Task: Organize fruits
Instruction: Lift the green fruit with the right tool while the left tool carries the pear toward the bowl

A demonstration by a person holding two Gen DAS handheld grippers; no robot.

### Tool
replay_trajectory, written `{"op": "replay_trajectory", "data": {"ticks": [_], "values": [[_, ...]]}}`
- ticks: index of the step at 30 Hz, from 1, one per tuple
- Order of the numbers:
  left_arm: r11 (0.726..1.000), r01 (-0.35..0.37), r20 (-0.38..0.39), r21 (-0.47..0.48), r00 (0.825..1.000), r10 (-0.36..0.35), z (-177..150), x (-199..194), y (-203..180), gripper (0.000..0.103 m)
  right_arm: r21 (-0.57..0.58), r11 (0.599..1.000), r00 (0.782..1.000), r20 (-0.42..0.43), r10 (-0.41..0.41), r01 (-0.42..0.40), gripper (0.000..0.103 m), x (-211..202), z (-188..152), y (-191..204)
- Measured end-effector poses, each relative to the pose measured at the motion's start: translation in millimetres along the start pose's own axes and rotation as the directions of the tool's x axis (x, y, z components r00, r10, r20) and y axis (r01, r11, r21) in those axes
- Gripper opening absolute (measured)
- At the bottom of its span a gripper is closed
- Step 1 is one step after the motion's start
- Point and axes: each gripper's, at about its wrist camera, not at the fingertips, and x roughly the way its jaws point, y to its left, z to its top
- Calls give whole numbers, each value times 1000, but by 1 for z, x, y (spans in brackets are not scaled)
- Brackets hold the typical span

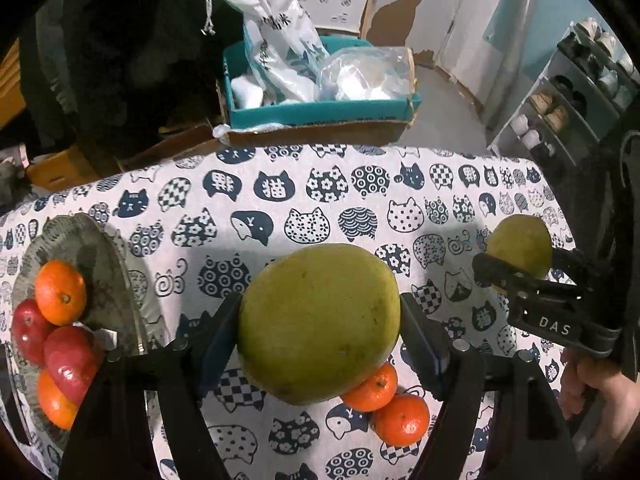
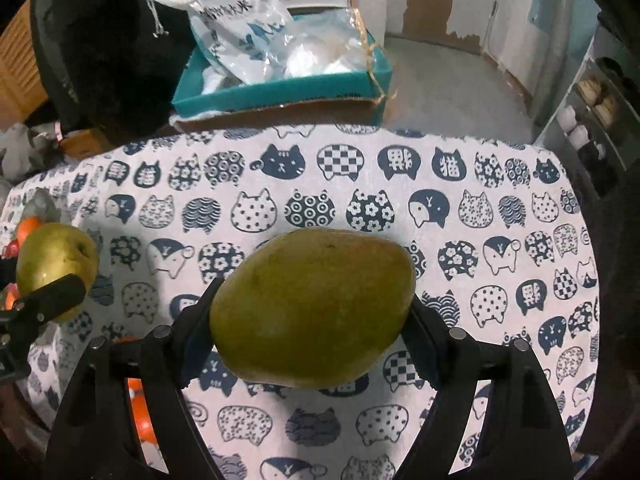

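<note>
At the left edge of the tablecloth (image 1: 248, 184) I see a patterned plate (image 1: 102, 252) holding fruit: one tangerine (image 1: 60, 292) at its far side, two red apples (image 1: 28, 330) below it, and another orange fruit at the near side, partly behind my gripper's arm. I cannot tell how many more pieces the arm hides.

My left gripper (image 1: 320, 332) is clamped on a large green mango (image 1: 320, 324); both pads press against its sides, and it is lifted clear of the cloth. Under and just behind that mango, two loose tangerines (image 1: 386, 404) lie on the cloth near the front edge, touching each other.

Further right, my right gripper (image 2: 312, 316) grips a second green mango (image 2: 314, 308) across its middle, with both pads on it and the fruit off the cloth, its long axis lying crosswise. From the left wrist view this gripper shows at the right side of the table, the mango's top rising above its finger, and a hand (image 1: 596, 384) on the handle below.

Beyond the far edge stands a teal cardboard box (image 1: 320, 114) filled with plastic bags (image 1: 280, 40). A shoe rack (image 1: 568, 92) stands off the far right corner.
</note>
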Motion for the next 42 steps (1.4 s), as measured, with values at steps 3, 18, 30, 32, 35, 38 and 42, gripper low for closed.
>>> {"op": "replay_trajectory", "data": {"ticks": [3, 18, 30, 32, 35, 38, 42], "values": [[1000, -4, 17, -1, 1000, 4, -1, -10, 1, 78, -18, 1000, 1000, 21, 3, -3, 81, -16, -2, 5], [999, -25, 136, -22, 990, 28, -6, -81, 14, 78, -80, 996, 990, 138, 42, -32, 81, -85, 3, 36], [999, -34, 236, -29, 971, 40, -13, -140, 28, 78, -130, 991, 975, 216, 51, -23, 81, -130, 4, 58], [999, -31, 249, -37, 968, 39, -14, -149, 31, 78, -137, 990, 971, 230, 60, -29, 81, -138, 5, 62], [998, -32, 265, -47, 963, 43, -17, -160, 36, 78, -150, 988, 965, 251, 71, -34, 81, -150, 5, 69], [998, -34, 277, -56, 960, 48, -20, -168, 41, 78, -161, 986, 960, 266, 88, -46, 81, -159, 6, 75], [997, -38, 291, -72, 955, 57, -24, -176, 51, 78, -177, 983, 954, 281, 107, -58, 81, -166, 8, 84]]}}
